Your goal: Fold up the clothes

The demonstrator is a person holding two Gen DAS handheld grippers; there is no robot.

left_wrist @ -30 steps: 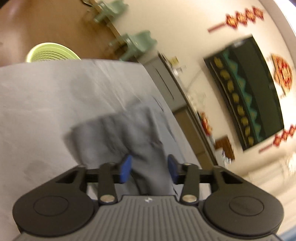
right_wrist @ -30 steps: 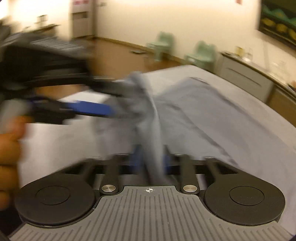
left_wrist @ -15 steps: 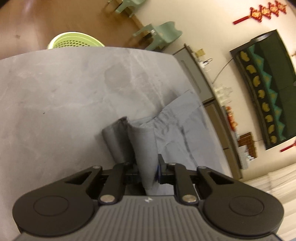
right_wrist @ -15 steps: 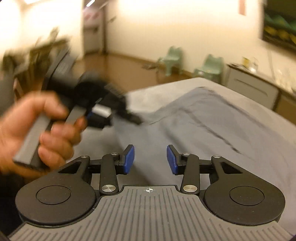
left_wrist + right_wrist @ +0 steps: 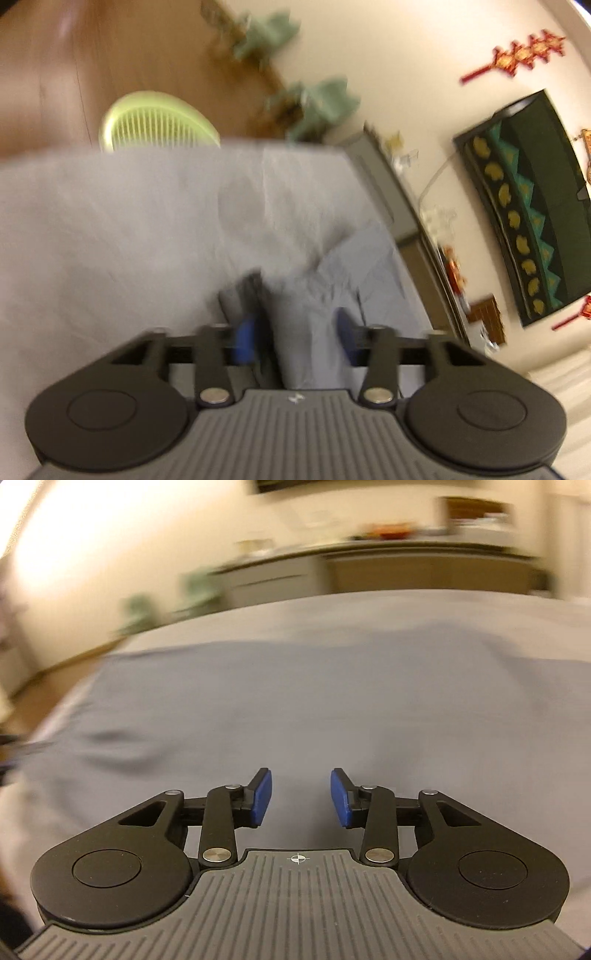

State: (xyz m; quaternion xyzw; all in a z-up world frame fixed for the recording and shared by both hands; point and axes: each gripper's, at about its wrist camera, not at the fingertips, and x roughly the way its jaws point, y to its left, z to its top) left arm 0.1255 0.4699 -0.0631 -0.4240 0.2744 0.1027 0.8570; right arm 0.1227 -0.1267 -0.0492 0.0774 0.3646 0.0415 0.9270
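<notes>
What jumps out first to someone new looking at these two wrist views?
The grey garment dominates: in the left wrist view a bunched fold runs back between the left gripper, whose jaws are opening around it. In the right wrist view the right gripper hangs with open jaws and nothing between them, above the spread cloth. A lime-green laundry basket peeks over the table's far edge.

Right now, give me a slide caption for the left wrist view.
Left gripper opening over a bunched fold of grey garment on the grey table, green laundry basket beyond.

Garment [image 5: 332, 280] on table [image 5: 110, 229], basket [image 5: 155, 125] behind
</notes>
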